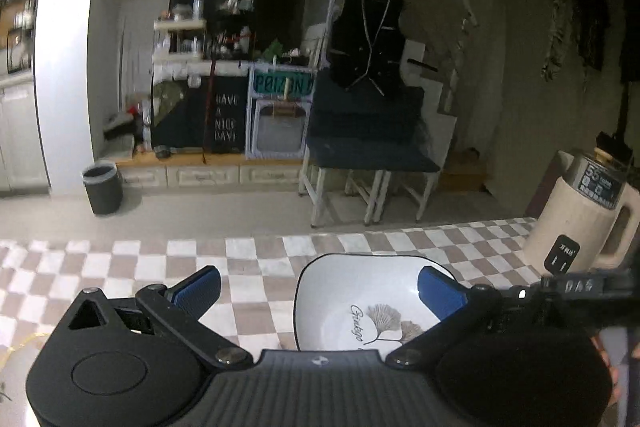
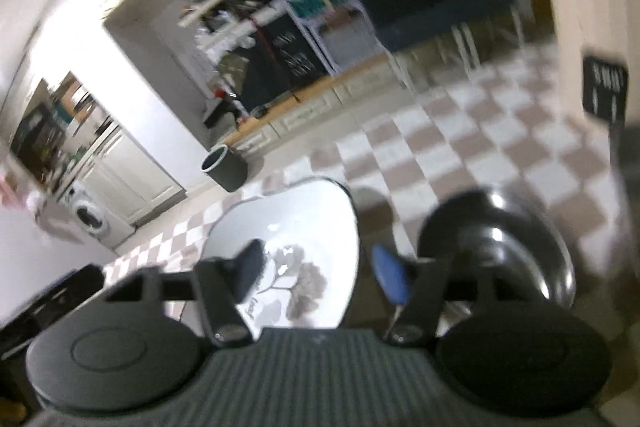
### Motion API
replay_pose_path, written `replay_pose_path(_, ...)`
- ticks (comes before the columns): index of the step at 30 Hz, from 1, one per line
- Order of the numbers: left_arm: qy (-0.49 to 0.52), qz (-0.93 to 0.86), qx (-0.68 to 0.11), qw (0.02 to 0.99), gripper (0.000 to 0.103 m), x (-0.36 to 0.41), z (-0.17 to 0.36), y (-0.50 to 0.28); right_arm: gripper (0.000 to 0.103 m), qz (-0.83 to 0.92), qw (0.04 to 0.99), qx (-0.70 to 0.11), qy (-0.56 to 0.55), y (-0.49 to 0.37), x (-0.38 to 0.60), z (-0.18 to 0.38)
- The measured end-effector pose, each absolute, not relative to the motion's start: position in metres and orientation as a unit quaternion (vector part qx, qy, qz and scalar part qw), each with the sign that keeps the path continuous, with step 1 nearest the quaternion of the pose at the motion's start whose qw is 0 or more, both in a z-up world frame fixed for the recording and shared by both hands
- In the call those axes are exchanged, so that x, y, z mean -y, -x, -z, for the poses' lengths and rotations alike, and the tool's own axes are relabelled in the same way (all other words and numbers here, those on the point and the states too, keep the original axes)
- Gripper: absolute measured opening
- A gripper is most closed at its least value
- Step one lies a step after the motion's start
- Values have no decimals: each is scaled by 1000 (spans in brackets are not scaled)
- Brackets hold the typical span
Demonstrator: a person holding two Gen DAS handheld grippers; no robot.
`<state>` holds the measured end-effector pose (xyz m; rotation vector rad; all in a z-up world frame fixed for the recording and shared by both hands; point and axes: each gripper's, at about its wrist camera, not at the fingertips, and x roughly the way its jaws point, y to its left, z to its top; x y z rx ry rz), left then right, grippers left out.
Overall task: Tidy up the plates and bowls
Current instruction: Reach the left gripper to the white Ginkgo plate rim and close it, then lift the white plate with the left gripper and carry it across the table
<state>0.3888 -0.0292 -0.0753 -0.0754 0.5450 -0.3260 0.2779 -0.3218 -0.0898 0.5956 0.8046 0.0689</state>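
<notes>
White, ginkgo-printed bowl [image 2: 304,247] sits low-centre on the checkered counter [image 1: 256,259], its rim between the half-narrowed right hand-held gripper [image 2: 320,273], left hand-held gripper [image 1: 320,291] wide; next, I judge, pinch and lift.

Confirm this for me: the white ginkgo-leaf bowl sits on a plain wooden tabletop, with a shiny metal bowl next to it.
Not quite. The white ginkgo-leaf bowl sits on a checkered cloth of brown and white squares, not a plain wooden tabletop; both wrist views show it. The shiny metal bowl next to it is right, seen in the right wrist view.
</notes>
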Motion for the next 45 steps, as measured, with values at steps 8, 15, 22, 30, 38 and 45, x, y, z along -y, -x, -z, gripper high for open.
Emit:
replay_pose_path(8,131,167,-350,912,64,9,110,-428,29,-27,867,-402,-294,-283,320,96)
replay_pose_path(15,144,184,-393,889,38,15,133,-442,11,-37,874,-411,-256,-290,331,98)
replay_pose_path(22,129,183,-394,892,30,20,139,-450,9,-37,880,-412,-235,-306,329,98)
replay_pose_path(30,117,170,-414,887,9,23,150,-462,8,-38,875,-415,-246,-309,334,108)
replay_pose_path(38,103,184,-411,887,6,22,154,-465,11,-44,864,-417,-279,-314,341,115)
replay_pose_path(45,75,184,-401,894,7,28,151,-458,12,-35,883,-415,-214,-317,325,108)
